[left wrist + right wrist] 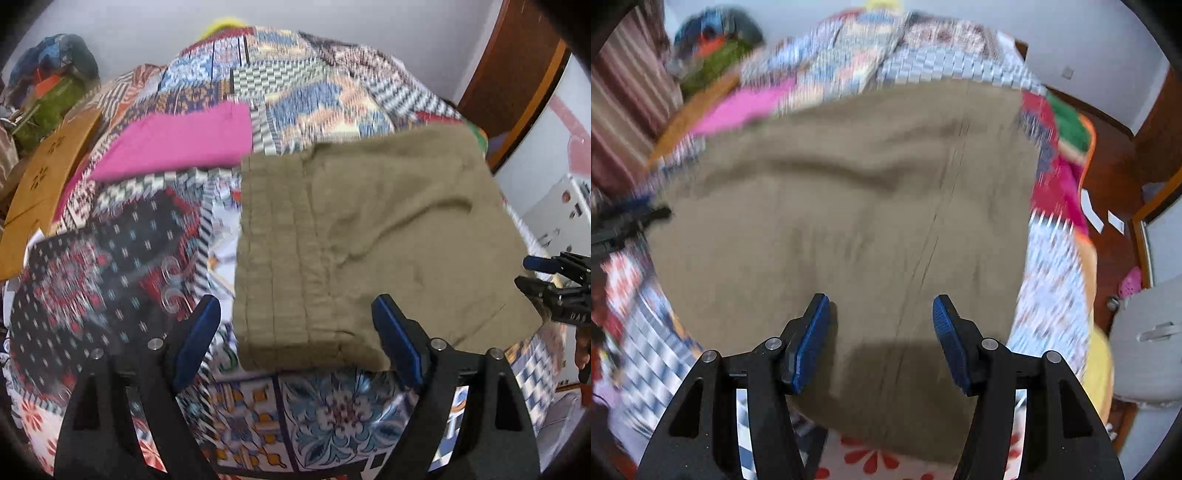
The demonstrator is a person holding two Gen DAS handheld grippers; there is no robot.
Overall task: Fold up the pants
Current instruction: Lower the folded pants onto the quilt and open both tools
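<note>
1. Across nearly the whole field of both wrist views lies a bed spread with a patchwork quilt (317, 74) of many printed patterns; it serves as the landmark for all positions below.
2. On the quilt, toward its right-hand side in the left wrist view, rest the olive-brown pants (388, 229), folded into a broad, roughly rectangular stack. The elastic waistband, with several stitched rows, forms the stack's left edge. Soft creases cross the top layer, and a long seam runs down it in the right wrist view.
3. On the quilt, beyond and to the left of the pants and apart from them, lies a folded pink cloth (177, 144).
4. At the quilt's left edge stands an orange-brown board (48, 177) with small cut-out marks; a heap of mixed fabrics (55, 81) sits behind it.
5. Above the near edge of the quilt, the left gripper (295, 328) has its fingers spread wide. They straddle the near waistband corner of the pants; no pad presses on the cloth.
6. Above the pants, toward the quilt's near right side, the right gripper (881, 332) has its fingers at a moderate gap with nothing clamped. This view is blurred, so contact with the cloth cannot be determined.
</note>
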